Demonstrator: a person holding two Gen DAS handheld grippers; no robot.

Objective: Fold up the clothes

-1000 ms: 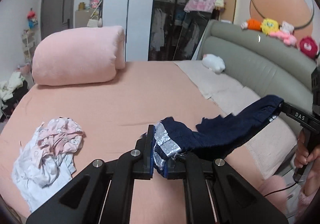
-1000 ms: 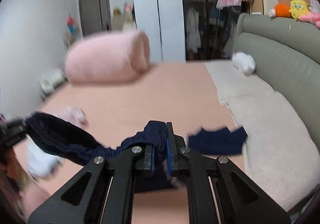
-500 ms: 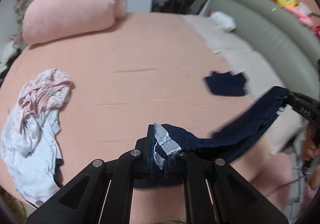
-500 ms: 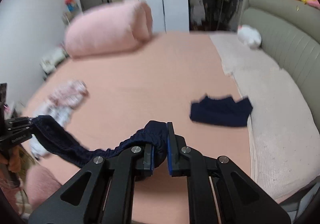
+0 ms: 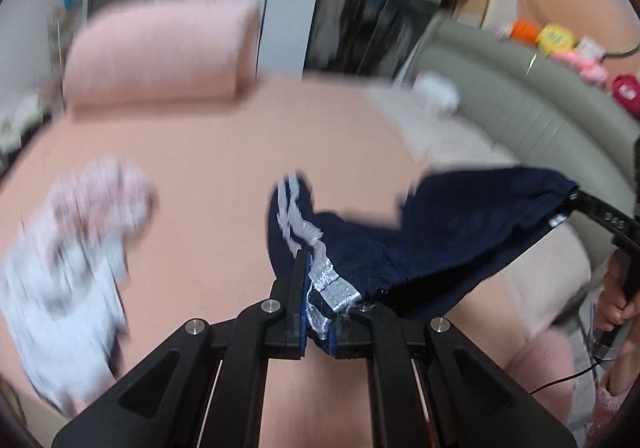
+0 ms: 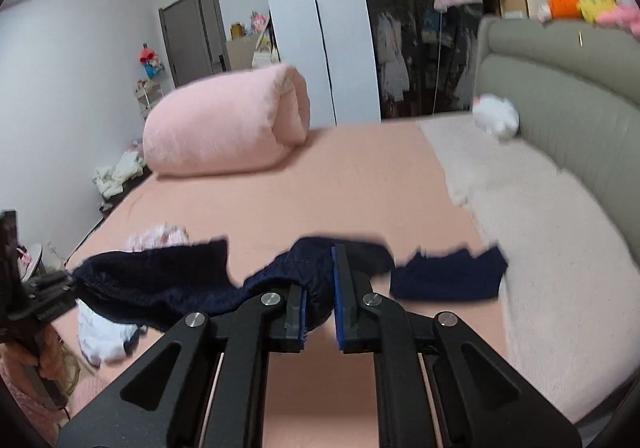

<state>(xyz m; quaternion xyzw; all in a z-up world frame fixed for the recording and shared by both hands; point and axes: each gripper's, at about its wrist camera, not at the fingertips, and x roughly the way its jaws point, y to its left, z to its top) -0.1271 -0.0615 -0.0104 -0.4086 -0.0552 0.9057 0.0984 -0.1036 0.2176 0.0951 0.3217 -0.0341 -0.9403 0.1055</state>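
Both the left hand-held gripper [image 5: 320, 312] and right hand-held gripper [image 6: 320, 308] pinch the navy shorts [image 5: 448, 236] aloft, seemingly mid-spread; next, lay them flat on the bed [image 6: 340, 183].

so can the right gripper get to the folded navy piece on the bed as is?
Probably not yet: the right gripper is shut on the navy shorts. The folded navy piece lies unobstructed ahead.

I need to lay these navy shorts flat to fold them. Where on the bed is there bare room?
The pink sheet is bare between the rolled pink blanket and the folded navy garment. The near-left corner is crowded by the white-and-pink clothes pile.
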